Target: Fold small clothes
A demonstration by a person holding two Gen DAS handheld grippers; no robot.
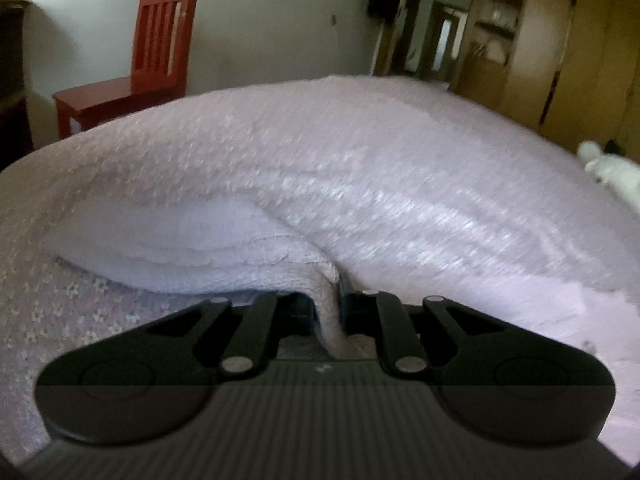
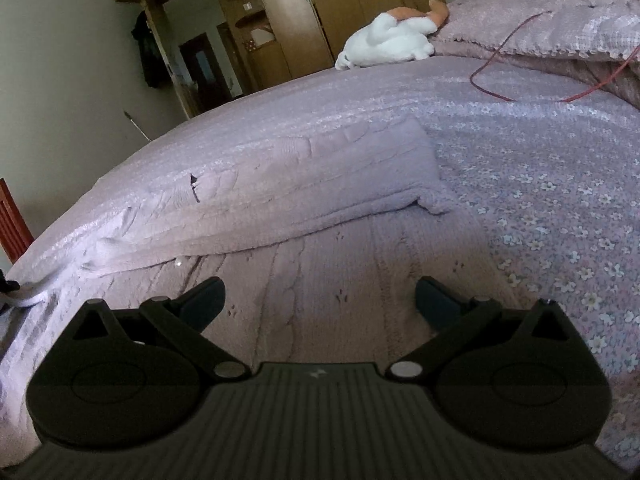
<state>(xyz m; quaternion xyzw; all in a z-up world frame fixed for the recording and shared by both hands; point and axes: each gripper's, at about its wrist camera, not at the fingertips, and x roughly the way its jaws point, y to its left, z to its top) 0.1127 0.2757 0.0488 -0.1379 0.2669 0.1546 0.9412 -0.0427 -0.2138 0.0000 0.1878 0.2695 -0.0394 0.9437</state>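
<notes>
Two grippers at work: our left gripper has its fingers clenched on a fold of the pink knit garment, lifted above the floral bed; our right gripper hovers over the garment, fingers spread.

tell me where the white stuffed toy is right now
In the right wrist view the white stuffed toy lies at the far edge of the bed, upper centre, beside the pillow and before the wooden wardrobe.
</notes>
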